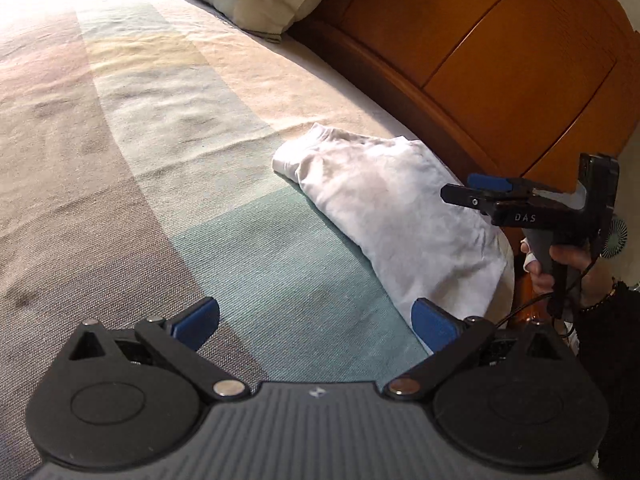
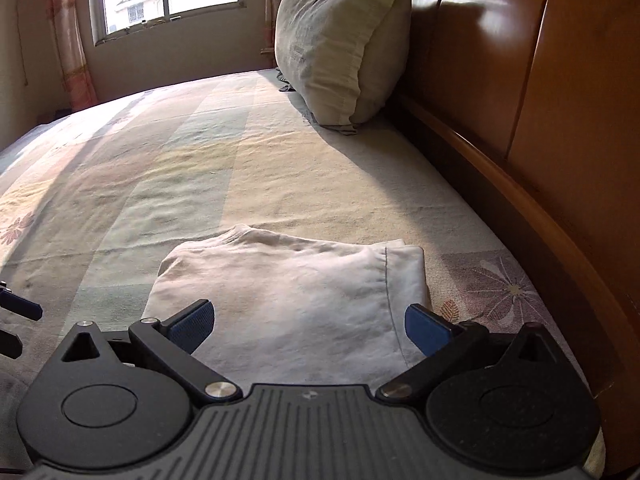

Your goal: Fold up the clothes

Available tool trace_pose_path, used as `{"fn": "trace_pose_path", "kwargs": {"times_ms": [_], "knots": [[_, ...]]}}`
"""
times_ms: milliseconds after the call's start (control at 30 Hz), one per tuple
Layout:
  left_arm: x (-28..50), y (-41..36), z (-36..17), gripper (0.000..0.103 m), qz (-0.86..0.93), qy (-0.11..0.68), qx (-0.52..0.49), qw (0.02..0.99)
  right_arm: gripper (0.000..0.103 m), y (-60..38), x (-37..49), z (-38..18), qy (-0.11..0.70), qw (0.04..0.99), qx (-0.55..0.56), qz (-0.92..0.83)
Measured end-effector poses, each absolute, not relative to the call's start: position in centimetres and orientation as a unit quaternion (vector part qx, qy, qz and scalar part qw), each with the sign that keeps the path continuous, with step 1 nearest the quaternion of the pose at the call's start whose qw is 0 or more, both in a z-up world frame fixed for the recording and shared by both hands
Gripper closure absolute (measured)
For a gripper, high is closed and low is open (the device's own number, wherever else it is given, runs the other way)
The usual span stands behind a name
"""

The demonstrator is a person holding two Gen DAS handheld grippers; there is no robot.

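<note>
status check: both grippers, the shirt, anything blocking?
Left gripper open, empty, over the bedspread. Right gripper open, empty, above the white garment. Garment folded, flat by the headboard. Nothing blocking.

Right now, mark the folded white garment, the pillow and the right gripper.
Folded white garment (image 2: 288, 300): right wrist view, middle of its top layer.
Pillow (image 2: 336, 48): right wrist view, centre of its front face.
Right gripper (image 2: 310, 326): right wrist view, midway between its fingertips.
</note>
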State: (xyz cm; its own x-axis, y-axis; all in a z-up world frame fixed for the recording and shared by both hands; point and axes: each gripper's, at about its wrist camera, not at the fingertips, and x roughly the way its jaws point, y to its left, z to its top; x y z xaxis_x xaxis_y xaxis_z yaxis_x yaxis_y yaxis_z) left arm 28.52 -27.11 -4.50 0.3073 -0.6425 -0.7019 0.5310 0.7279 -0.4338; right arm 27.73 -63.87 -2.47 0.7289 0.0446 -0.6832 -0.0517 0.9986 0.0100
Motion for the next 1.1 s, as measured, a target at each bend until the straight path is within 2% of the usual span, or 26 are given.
{"fn": "trace_pose_path", "kwargs": {"times_ms": [67, 133, 200, 300, 400, 600, 700, 833, 900, 1000, 1100], "knots": [[27.5, -27.0, -4.6, 0.002, -0.366, 0.461, -0.049, 0.807, 0.000, -63.1, 28.3, -4.3, 0.376, 0.926, -0.033, 0.017], [26.1, -26.2, -4.6, 0.002, -0.360, 0.456, -0.023, 0.814, 0.000, -64.9, 28.7, -6.2, 0.403, 0.915, 0.013, 0.007], [25.1, -26.2, -4.3, 0.002, -0.342, 0.438, 0.016, 0.831, 0.000, -65.5, 28.3, -5.3, 0.388, 0.920, 0.054, -0.012], [23.7, -25.9, -3.9, 0.002, -0.317, 0.407, 0.064, 0.854, 0.000, -63.5, 27.7, -3.2, 0.348, 0.936, 0.048, 0.008], [22.8, -25.4, -3.7, 0.001, -0.308, 0.406, 0.066, 0.858, 0.000, -60.3, 29.1, -3.2, 0.346, 0.937, 0.007, 0.038], [21.7, -24.4, -3.4, 0.001, -0.286, 0.412, 0.073, 0.862, 0.000, -55.6, 34.3, -6.9, 0.366, 0.930, -0.034, 0.010], [21.1, -23.5, -2.8, 0.001, -0.283, 0.407, 0.072, 0.866, 0.000, -54.0, 36.0, -6.2, 0.388, 0.920, -0.044, 0.008], [20.4, -22.6, -2.6, 0.001, -0.277, 0.403, 0.071, 0.869, 0.000, -52.6, 35.1, -4.7, 0.350, 0.935, -0.051, 0.034], [20.2, -22.3, -2.5, 0.001, -0.268, 0.406, 0.072, 0.871, 0.000, -52.0, 36.2, -6.5, 0.403, 0.913, -0.047, 0.040], [19.6, -21.4, -1.9, 0.001, -0.262, 0.402, 0.074, 0.874, 0.000, -51.5, 34.5, -5.9, 0.401, 0.914, -0.033, 0.045], [19.2, -20.2, -1.6, 0.001, -0.259, 0.401, 0.063, 0.876, 0.000, -51.8, 29.8, -3.3, 0.355, 0.932, 0.003, 0.066]]}}
